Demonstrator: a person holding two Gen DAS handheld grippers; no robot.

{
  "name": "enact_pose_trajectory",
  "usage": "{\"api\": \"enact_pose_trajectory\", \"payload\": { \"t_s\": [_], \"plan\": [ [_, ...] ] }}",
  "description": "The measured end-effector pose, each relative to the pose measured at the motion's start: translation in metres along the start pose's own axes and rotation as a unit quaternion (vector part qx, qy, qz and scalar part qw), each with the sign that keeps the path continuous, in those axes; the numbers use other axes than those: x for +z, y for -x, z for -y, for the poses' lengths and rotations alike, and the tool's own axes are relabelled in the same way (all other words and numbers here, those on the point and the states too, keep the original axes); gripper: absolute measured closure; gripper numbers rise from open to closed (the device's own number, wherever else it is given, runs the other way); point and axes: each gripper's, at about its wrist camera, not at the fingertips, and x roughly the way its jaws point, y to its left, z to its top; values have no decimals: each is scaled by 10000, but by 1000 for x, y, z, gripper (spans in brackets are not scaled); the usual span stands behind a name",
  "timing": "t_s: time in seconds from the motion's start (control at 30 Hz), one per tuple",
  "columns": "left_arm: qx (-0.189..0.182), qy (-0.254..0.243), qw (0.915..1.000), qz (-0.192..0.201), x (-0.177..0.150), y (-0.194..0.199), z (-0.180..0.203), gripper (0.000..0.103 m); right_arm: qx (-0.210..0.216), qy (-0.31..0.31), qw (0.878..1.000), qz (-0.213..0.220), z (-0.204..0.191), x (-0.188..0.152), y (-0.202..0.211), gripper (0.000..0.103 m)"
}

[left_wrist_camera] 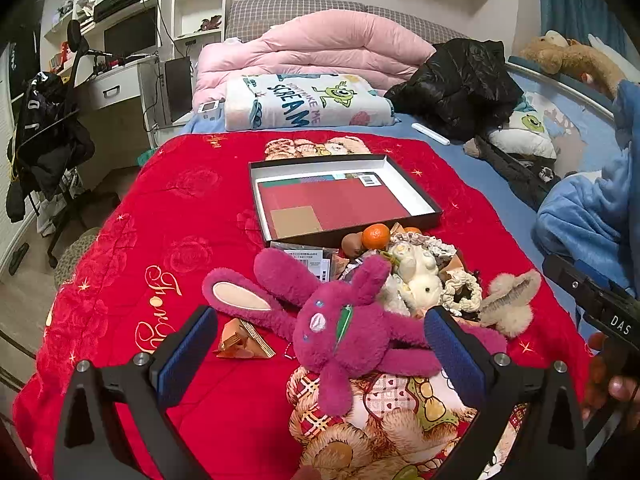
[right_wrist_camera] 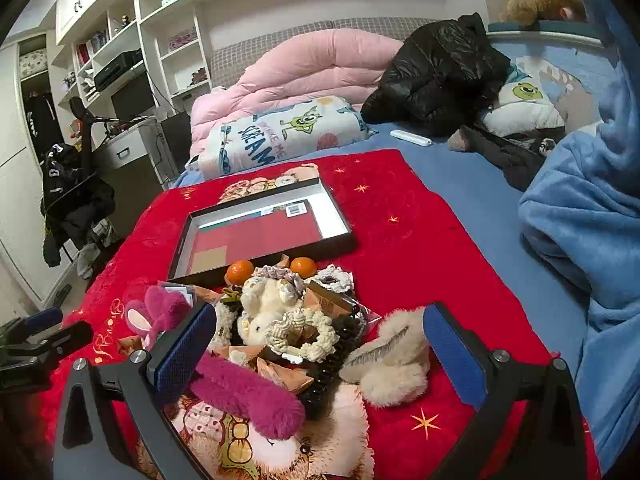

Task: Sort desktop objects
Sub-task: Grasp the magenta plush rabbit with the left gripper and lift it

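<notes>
Both jaws gape wide, nothing between them — your left gripper (left_wrist_camera: 320, 344) and right gripper (right_wrist_camera: 320, 344) hover over the pile. Nothing's sorted: the black box (left_wrist_camera: 434, 210) holds only its red card. Just in front of it wait the magenta plush rabbit (left_wrist_camera: 340, 332), cream plush (right_wrist_camera: 268, 308), beige fluffy clip (right_wrist_camera: 392, 364) and tangerines (left_wrist_camera: 376, 236) — all left to go.

A person in a fluffy blue fleece sleeve (left_wrist_camera: 588, 208) carries two matching black grippers, the left gripper (left_wrist_camera: 320, 348) and right gripper (right_wrist_camera: 320, 344), with blue-padded jaws, silver screws and white "DAS" lettering.
</notes>
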Motion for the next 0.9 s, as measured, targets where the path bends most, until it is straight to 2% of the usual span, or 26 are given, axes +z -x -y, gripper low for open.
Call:
{"api": "enact_pose_trajectory", "payload": {
  "t_s": [0.17,0.47,0.63,0.9],
  "plan": [
    [116,0,9999,-49,-1,-1,1,0,7,-94,10000,-33,7,2,0,0],
    [68,49,10000,-41,-2,0,1,0,-85,-152,9998,-123,14,0,-5,0],
    [-258,140,9995,-66,-2,1,1,0,-96,-271,9995,-162,23,0,-6,0],
    [-453,33,9989,-145,-3,-3,7,0,-127,-251,9994,-181,25,0,-7,0]
  ]
}}
